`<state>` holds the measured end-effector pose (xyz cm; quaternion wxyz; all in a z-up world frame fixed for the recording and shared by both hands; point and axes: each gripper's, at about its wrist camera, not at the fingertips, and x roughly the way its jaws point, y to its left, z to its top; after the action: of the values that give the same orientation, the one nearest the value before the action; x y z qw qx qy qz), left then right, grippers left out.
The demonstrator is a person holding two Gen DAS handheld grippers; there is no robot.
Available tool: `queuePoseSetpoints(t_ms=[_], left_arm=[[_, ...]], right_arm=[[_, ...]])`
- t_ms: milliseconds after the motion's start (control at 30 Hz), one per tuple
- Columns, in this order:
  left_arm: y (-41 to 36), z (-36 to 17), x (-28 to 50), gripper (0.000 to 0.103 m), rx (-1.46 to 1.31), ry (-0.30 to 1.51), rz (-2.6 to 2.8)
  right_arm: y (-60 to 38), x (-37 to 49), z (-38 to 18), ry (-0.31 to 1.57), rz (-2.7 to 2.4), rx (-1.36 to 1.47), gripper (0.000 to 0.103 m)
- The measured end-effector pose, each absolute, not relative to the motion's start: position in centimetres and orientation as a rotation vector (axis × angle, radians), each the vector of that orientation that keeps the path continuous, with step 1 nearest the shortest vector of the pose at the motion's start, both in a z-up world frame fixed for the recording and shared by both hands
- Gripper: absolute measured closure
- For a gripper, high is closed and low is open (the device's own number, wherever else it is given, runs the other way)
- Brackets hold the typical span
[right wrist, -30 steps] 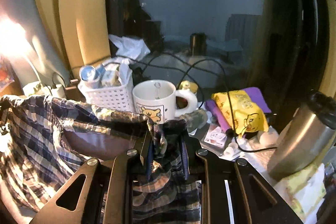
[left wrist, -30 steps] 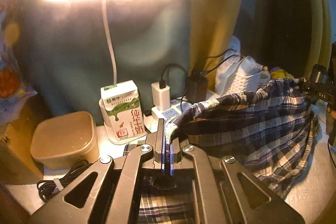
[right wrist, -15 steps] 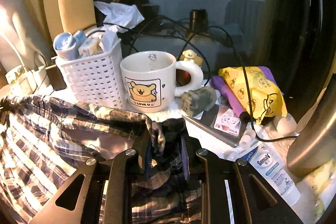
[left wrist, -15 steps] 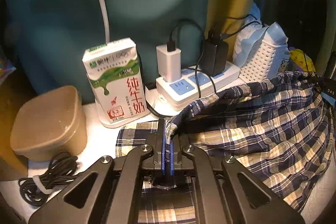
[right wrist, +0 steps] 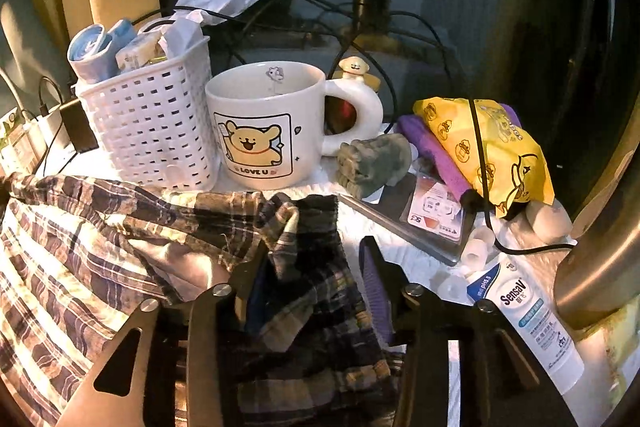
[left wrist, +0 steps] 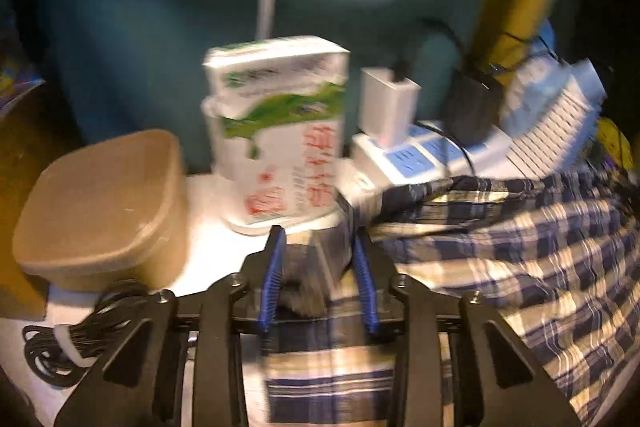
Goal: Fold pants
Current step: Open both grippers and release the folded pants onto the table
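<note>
Plaid pants point(left wrist: 520, 267) lie on the white desk point(left wrist: 208, 239), waistband between both pairs of fingers. Left gripper point(left wrist: 318, 263) and right gripper point(right wrist: 316, 267) have just been opening; fingers spread, cloth loose between them. Ahead of right fingers: mug point(right wrist: 264, 123) reading "LOVE U"; to their right, "SensaV" tube point(right wrist: 532, 319). Milk carton point(left wrist: 280, 131) ahead of left fingers, writing blurred.

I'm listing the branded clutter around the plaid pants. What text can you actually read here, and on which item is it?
"LOVE U": white ceramic bear mug.
"SensaV": white and blue tube; its smaller print is too small to read.
Red characters on the white and green milk carton: blurred, unreadable.
Print on the pink and white card: too small.
</note>
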<state>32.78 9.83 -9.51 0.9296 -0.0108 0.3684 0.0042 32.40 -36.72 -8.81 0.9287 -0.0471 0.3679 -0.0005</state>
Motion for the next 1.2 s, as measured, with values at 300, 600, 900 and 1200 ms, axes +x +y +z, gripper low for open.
queuePoseSetpoints(t_ms=[300, 600, 900, 1200], left_arm=[[12.2, -8.4, 31.8, 0.069, -0.052, 0.757, 0.087], [13.1, -4.8, 26.4, 0.065, -0.073, 0.72, 0.087], [12.6, -5.1, 20.8, 0.061, -0.105, 0.754, 0.058], [11.4, -7.8, 17.8, 0.06, -0.135, 0.826, 0.0]], right_arm=[[-36.6, 32.5, -9.0, 0.751, -0.009, -0.1, 0.04], [-36.4, 29.8, -6.7, 0.699, -0.014, -0.088, 0.025], [-36.7, 25.4, -4.1, 0.656, -0.014, -0.033, 0.023], [-38.1, 21.3, -4.4, 0.681, -0.032, 0.002, 0.023]])
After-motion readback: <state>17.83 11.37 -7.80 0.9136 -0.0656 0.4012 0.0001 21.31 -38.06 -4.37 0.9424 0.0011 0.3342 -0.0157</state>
